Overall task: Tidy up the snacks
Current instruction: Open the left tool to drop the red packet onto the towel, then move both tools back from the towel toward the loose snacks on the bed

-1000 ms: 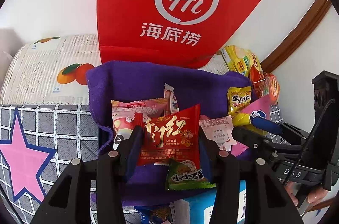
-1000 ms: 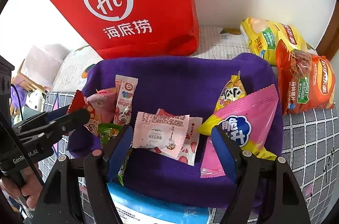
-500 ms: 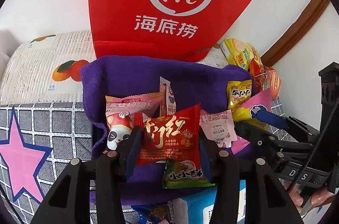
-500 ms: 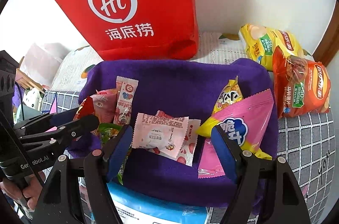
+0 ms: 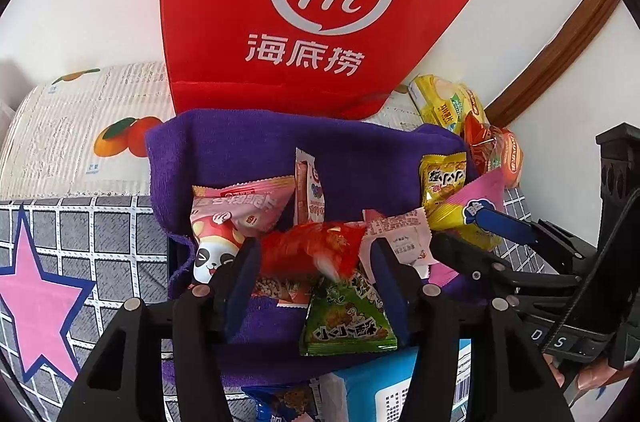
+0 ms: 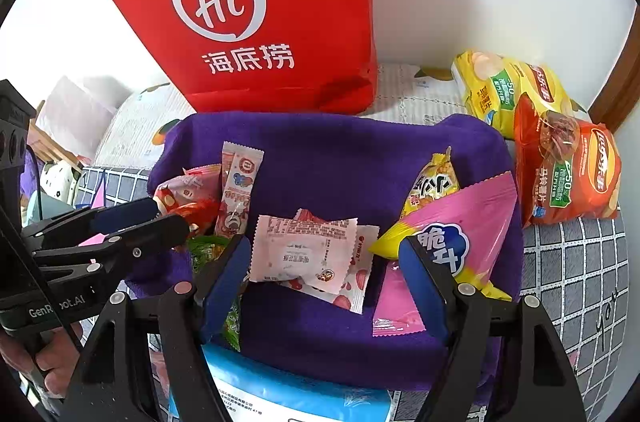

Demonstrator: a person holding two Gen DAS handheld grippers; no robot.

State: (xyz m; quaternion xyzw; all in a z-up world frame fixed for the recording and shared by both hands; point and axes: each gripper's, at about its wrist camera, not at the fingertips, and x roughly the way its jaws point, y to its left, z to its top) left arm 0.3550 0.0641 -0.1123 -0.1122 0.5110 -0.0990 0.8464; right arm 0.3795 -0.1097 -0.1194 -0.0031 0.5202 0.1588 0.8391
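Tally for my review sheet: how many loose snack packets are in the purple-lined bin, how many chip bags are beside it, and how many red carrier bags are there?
Snack packets in the purple-lined bin: 8 that can be told apart
Chip bags: 2
Red carrier bag: 1
Total: 11

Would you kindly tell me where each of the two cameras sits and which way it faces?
Left wrist view: on the left claw, looking down into the purple basket; a blurred red packet lies between its just-opened jaws; the right claw enters from the right.
Right wrist view: on the right claw, over the same purple basket and a pink-white packet; the left claw and a hand show at left.
Shared: basket, red bag, each other's claw.
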